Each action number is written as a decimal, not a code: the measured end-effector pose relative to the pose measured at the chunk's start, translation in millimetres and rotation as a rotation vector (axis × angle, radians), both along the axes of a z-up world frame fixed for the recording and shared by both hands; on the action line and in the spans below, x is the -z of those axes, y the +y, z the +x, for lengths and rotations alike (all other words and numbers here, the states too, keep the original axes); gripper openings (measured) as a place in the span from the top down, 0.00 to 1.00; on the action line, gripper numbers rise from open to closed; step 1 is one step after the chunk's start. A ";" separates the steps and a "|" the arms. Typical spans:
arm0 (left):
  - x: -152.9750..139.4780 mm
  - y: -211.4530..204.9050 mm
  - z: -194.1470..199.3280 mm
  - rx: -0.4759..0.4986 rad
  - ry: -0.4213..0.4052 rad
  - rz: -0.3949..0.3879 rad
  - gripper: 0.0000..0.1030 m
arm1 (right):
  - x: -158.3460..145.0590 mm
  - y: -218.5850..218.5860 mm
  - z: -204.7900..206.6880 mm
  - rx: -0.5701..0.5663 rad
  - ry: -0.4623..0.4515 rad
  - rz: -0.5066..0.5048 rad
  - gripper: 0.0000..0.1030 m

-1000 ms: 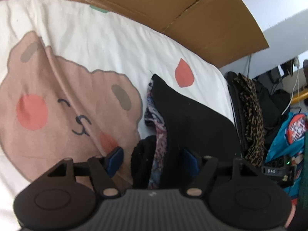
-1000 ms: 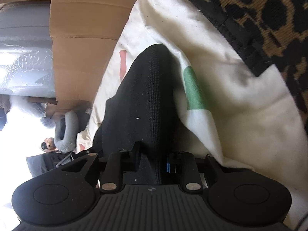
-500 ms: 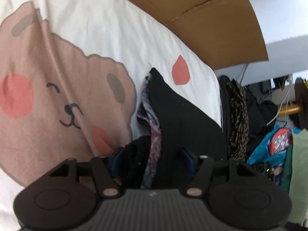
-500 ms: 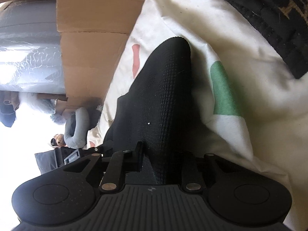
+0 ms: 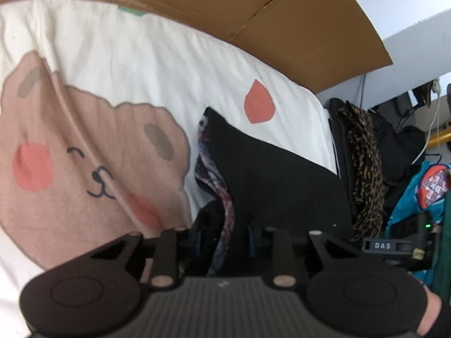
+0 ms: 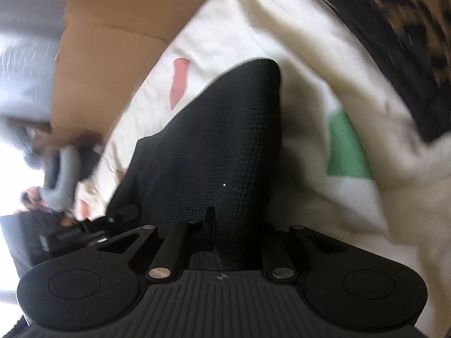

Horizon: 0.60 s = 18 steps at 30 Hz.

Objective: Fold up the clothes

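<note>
My left gripper has just been closing, and its jaws now pinch a bunched end of the black garment, with the patterned lining caught in the same bite. My right gripper has also just been closing and is nearly fully shut on another part of the same black knit, which rises between its fingers.

The garment lies on the bedspread, the white one with the bear face, toward its right edge, just short of the leopard-print clothes piled off that side. A brown cardboard sheet stands along the far edge.

What matters next is how the cloth runs from each grip. From my left gripper its long axis runs straight ahead, away from me, to a pointed corner near the red drop printed on the bedspread. From my right gripper the same cloth also tapers forward to a rounded tip beside the green patch. So both hands hold the near end, and the free end lies ahead, toward the cardboard. My left gripper shows up at the left of the right view, so the two grips sit close together along one edge.

I judge that a fold would have to carry this near edge forward over the far corner, both hands together.
</note>
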State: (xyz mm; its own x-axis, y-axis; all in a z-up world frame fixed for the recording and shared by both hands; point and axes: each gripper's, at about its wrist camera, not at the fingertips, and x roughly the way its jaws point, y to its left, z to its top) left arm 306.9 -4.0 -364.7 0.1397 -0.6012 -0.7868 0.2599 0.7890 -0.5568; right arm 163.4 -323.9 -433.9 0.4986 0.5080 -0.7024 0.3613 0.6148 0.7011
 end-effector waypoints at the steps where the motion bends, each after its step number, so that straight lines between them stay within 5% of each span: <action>1: -4.0 -0.5 -2.0 -0.005 -0.008 0.011 0.72 | -6.2 3.6 0.3 -0.013 -0.008 -0.029 0.93; 11: -73.0 3.5 -27.7 -0.029 -0.094 0.041 0.74 | -66.6 14.3 -1.2 -0.068 -0.052 -0.097 0.93; 18: -139.1 12.4 -44.0 -0.084 -0.171 0.013 0.74 | -137.9 21.1 3.0 -0.116 -0.146 -0.128 0.93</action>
State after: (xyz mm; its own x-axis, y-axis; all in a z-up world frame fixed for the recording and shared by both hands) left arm 262.9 8.4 -225.7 0.3215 -0.5721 -0.7546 0.2826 0.8185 -0.5001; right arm 166.4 -302.8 -296.0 0.5428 0.4790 -0.6899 0.1836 0.7340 0.6539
